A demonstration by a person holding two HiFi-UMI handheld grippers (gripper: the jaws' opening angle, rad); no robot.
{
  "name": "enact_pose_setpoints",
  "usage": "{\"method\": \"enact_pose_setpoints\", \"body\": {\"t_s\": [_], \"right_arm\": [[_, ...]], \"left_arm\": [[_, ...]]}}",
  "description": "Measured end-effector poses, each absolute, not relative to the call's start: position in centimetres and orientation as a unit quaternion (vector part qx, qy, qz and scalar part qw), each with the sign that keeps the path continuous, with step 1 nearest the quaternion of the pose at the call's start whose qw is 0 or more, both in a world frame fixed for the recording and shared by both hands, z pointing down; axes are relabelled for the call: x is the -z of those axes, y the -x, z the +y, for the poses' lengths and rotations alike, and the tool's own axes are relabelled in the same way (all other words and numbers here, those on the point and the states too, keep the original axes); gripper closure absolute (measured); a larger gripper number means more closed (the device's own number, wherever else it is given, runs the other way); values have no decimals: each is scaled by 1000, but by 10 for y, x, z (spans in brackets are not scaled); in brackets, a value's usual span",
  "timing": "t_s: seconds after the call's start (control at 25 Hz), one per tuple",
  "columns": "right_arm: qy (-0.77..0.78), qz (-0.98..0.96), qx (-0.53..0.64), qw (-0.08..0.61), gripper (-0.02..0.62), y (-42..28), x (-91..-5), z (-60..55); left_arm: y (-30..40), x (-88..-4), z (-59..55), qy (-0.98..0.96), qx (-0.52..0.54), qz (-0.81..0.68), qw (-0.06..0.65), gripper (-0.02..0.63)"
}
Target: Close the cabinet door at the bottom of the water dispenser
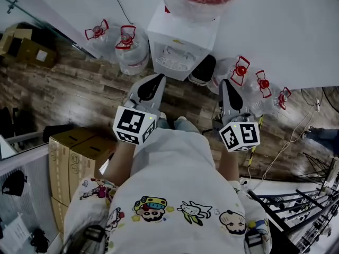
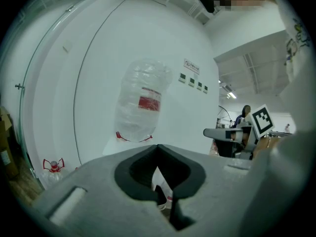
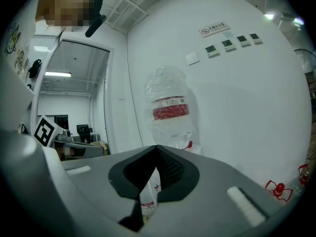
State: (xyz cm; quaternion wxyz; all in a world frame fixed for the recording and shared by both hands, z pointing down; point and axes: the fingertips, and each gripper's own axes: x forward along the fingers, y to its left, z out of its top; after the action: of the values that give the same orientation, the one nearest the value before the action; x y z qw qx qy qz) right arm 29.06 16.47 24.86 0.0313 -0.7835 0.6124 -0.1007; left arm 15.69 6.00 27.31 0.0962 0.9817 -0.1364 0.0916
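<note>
Two matte grey wedges: left tongs [image 1: 160, 78], right tongs [image 1: 225, 83], closed.

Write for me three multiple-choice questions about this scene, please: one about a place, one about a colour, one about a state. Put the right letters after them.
1. Where are the cardboard boxes nearest the person?
A. at the person's left
B. at the person's right
C. before the feet

2. What colour are the handles of the water bottles on the floor?
A. blue
B. red
C. green

3. How do the left gripper and the right gripper stand?
A. both wide open
B. both shut on a bottle handle
C. both shut, empty

Answers:
1 A: the head view shows them beside the left arm.
2 B: every handle in view is red.
3 C: in each gripper view the jaws meet with nothing between them.
</note>
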Motion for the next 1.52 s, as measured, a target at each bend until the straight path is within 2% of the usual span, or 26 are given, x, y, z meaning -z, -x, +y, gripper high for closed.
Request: {"method": "enact_pose_setpoints", "body": {"t_s": [0.36,1.52], "right_arm": [[777,622,94,11,589,-282,-249,143],[773,624,114,10,589,-257,-268,133]], "left_arm": [[-150,-273,42,-982,-96,-139,89,607],[-121,-278,26,-978,-92,-159,97,607]]}}
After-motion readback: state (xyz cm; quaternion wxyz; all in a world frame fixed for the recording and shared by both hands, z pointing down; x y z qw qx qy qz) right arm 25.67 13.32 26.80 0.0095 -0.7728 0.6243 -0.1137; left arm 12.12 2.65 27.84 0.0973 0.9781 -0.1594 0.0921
